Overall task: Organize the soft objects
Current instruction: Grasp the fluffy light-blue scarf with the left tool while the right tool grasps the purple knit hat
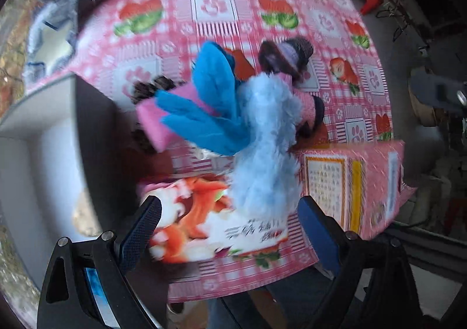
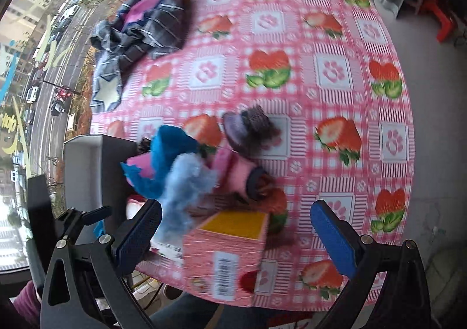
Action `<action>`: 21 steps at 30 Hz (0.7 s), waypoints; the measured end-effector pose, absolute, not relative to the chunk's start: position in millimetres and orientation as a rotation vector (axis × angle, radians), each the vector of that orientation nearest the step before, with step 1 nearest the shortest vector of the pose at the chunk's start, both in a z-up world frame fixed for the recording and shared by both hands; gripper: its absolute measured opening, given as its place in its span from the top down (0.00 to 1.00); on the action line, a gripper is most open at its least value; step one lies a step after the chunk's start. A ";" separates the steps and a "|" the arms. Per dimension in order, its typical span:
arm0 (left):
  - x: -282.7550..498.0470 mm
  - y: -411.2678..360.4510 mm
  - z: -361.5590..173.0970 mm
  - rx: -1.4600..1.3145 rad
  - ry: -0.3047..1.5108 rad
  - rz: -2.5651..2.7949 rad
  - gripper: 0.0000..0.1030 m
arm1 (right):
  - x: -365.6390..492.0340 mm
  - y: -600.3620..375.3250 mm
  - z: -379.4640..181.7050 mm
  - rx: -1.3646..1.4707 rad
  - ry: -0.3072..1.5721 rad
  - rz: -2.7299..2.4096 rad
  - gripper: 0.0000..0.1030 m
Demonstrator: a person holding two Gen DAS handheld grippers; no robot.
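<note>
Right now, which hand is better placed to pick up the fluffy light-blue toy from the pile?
Probably the left. In its view the fluffy toy reaches down between the open jaws of the left gripper. The right gripper is open too, but the pink box lies between its jaws and the toy sits off toward its left finger.

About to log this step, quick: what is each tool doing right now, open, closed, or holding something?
Left tool: open, holding nothing; the fluffy blue toy lies ahead between its fingers, ungripped.
Right tool: open wide, holding nothing; the pink box sits between its fingers untouched.
</note>
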State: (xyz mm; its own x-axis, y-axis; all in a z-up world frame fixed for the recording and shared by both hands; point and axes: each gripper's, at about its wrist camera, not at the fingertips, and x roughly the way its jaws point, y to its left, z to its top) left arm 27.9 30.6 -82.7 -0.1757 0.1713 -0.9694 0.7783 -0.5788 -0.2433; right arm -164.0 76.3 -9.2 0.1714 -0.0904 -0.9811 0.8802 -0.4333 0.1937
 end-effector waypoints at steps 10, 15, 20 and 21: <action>-9.3 26.1 -124.8 1.785 1.123 -1.667 0.11 | -200.8 87.1 -55.7 1.690 0.762 -1.330 0.00; -14.6 18.5 -129.1 1.795 1.139 -1.609 0.47 | -209.3 81.4 -75.6 1.718 0.773 -1.289 0.00; -13.6 14.2 -113.2 1.715 1.197 -1.651 0.77 | -214.0 64.5 -90.6 1.713 0.781 -1.259 0.00; -12.5 13.4 -107.9 1.693 1.189 -1.657 0.77 | -213.9 59.7 -93.4 1.709 0.784 -1.254 0.00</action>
